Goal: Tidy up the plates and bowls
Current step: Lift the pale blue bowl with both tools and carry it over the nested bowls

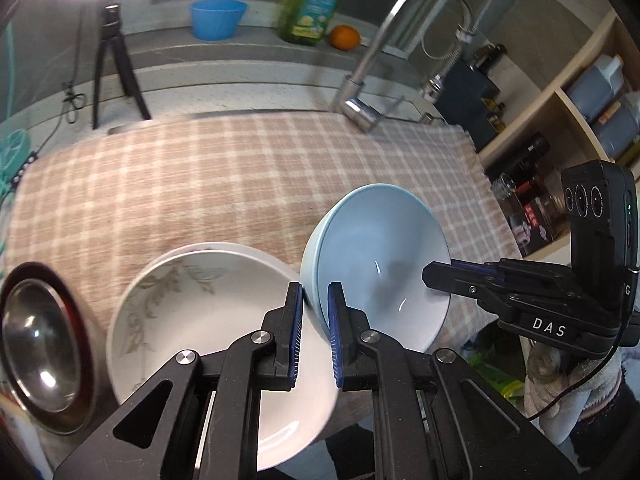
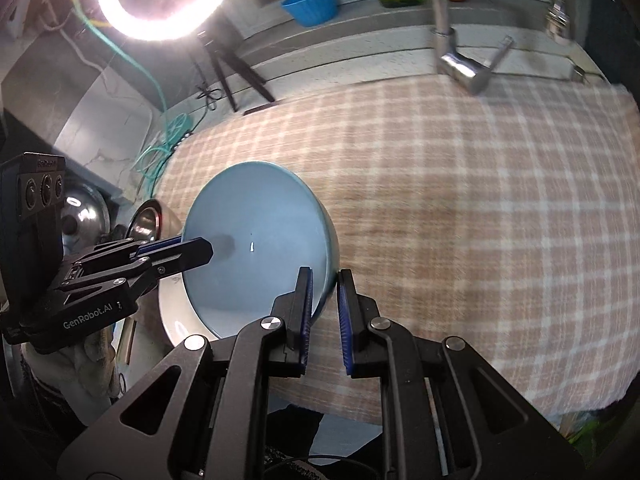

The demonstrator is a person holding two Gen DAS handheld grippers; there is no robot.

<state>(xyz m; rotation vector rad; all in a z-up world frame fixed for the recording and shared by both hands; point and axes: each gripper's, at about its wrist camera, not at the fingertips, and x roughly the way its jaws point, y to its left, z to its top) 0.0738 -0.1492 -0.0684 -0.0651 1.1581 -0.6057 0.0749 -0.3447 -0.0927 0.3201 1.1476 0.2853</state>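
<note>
Steel bowl [image 1: 44,350]: far left, at the tabletop's near edge, apart from both claws; untouched, probably awaiting its turn in the sorting.

White bowl [image 1: 208,344]: leaf-patterned, just right of the steel bowl, near the front edge of the checked cloth [image 1: 200,184]; looks tipped toward the camera, though hard to tell whether resting flat; likely the base meant to receive the blue one.

Left claw [image 1: 315,300]: fingers narrowly parted, straddling the left rim of the blue bowl, wall between the pads; firm contact not confirmed, so closure cannot be told. In the right wrist view, upper finger lying across the inside of the bowl.

Blue bowl [image 1: 380,256]: tilted steeply, opening facing the near side, raised partly over the white bowl's right rim; held from two opposite edges, probably to steady it while nesting. In the right wrist view [image 2: 256,248] white rim visible beneath its lower left.

Right claw [image 2: 324,300]: fingers a little apart, right rim of the blue bowl sitting between them against the left pad; a gap shows beside the right pad, so true pinching cannot be told.

Cloth to the right: bare checks only.
</note>
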